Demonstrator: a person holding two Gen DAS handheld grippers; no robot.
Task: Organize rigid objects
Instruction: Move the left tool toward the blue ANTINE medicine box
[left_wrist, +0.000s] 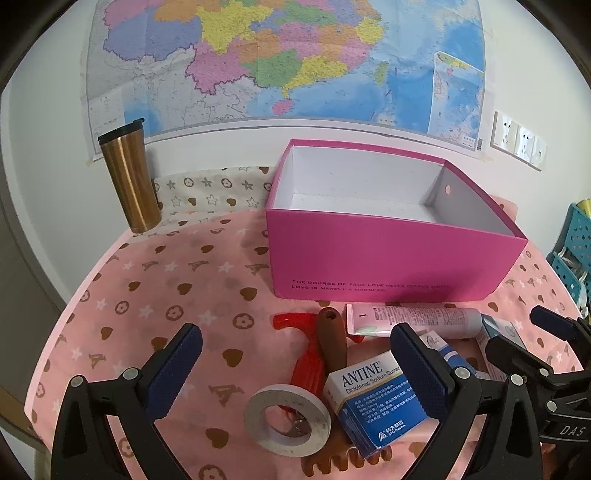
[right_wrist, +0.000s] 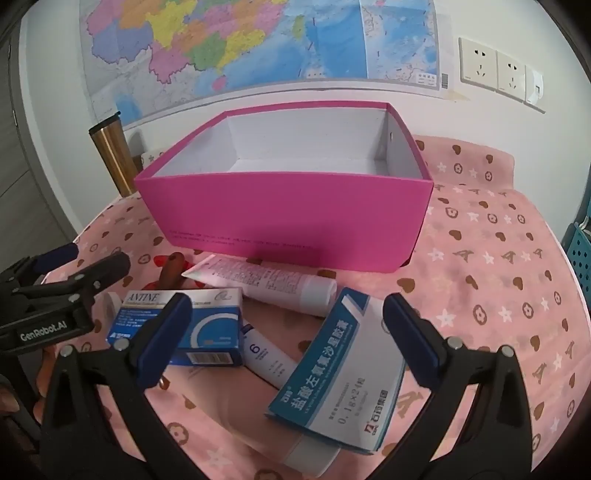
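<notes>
An open pink box (left_wrist: 388, 251) (right_wrist: 284, 210) with a bare white inside stands at the back of the pink patterned cloth. In front of it lies a pile. It holds a blue-white ANTINE carton (left_wrist: 373, 402) (right_wrist: 207, 332), a teal-white medicine carton (right_wrist: 340, 369), a pink tube (left_wrist: 413, 319) (right_wrist: 266, 280), a white tube marked 6 (right_wrist: 266, 358), a white tape roll (left_wrist: 286, 421), a red comb (left_wrist: 306, 343) and a brown handle (left_wrist: 332, 343). My left gripper (left_wrist: 295, 369) (right_wrist: 85, 262) hovers open over the tape and the ANTINE carton. My right gripper (right_wrist: 290, 336) (left_wrist: 532, 336) hovers open over the cartons, holding nothing.
A copper tumbler (left_wrist: 129, 181) (right_wrist: 110, 155) with a black lid stands at the back left beside the box. A map (left_wrist: 280, 62) and wall sockets (right_wrist: 495, 70) are on the wall behind. A teal crate (left_wrist: 576, 243) sits off the table's right edge.
</notes>
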